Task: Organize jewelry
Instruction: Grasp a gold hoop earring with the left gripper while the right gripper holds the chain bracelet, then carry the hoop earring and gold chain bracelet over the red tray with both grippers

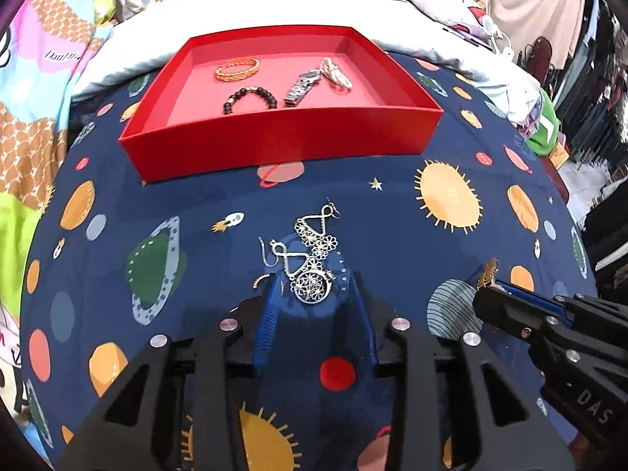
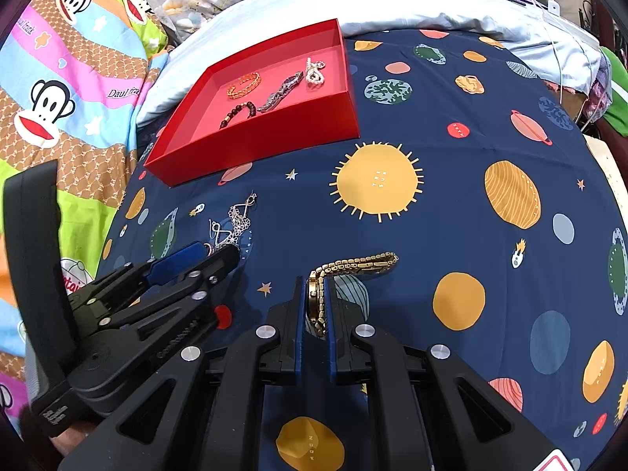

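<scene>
At the far left a cartoon-monkey quilt (image 2: 66, 90) borders the navy planet-print sheet (image 1: 392, 227) that covers the bed. Toward the back of the sheet sits a shallow red tray (image 1: 282, 137) holding, from left to right, an orange-gold bangle (image 1: 236, 68), a dark beaded bracelet (image 1: 251, 99), a silver watch (image 1: 301, 87) and a pale pearl piece (image 1: 337, 74), all lying apart or just touching at the watch's far end. In front of the tray, on the bare sheet, lies a pair of silver filigree earrings (image 1: 310, 259), tangled together. The left gripper (image 1: 318, 290) points down at them with its jaws released: the blue pads stand on either side of the lowest round pendant and do not seem to press it, though the view is too tight there to be sure. Further right, the right gripper (image 2: 316, 302) has its jaws clenched on the case of a gold watch (image 2: 353, 265), whose link band trails off to the right across the sheet, resting on it.
</scene>
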{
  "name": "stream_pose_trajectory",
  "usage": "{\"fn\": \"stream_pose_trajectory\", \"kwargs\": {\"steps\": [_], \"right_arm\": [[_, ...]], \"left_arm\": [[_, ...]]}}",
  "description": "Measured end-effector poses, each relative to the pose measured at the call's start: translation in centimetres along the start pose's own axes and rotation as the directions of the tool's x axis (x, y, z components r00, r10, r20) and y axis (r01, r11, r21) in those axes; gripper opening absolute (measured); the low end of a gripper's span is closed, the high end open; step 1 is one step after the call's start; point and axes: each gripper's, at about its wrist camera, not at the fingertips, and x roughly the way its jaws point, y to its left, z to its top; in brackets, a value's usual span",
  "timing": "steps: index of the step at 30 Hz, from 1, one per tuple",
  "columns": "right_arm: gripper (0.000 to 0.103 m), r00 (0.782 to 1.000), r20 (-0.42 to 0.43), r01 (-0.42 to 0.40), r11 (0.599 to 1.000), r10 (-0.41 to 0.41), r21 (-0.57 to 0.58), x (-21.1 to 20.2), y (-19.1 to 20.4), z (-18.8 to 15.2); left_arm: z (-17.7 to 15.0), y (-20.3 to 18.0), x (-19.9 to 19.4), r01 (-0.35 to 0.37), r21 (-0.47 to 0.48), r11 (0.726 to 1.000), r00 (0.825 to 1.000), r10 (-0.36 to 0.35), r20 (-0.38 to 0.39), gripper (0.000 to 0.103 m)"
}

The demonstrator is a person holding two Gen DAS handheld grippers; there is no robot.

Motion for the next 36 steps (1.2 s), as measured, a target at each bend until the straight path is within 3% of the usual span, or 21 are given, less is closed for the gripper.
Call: {"fn": "stream_pose_trajectory", "kwargs": {"steps": [6,8,25,36], "right_arm": [[0.008,1.000,0.000,0.000,1.000,0.000,0.003,0.0,0.0,0.0],[0.008,1.000,-0.001,0.000,1.000,0.000,0.005,0.0,0.0,0.0],[0.008,0.999,0.016,-0.029,1.000,0.029,0.005,-1.0,0.3,0.5],[0.008,0.994,0.073,-0.077,0.997,0.078,-0.025,-3.5,1.6,2.5]], "left_arm": [[0.1,-0.5,0.9,0.004,0.028,1.000,1.000,-0.004,-0.011,0.032],[-0.1,-0.6,0.8,-0.010,0.041,0.999,1.000,0.010,-0.003,0.022],[-0.2,0.7,-2.5,0.038,-0.009,0.999,0.999,-0.038,0.020,0.021],[2.4,3.1,-6.9,0.039,-0.065,0.997,0.996,-0.033,0.078,0.021]]}}
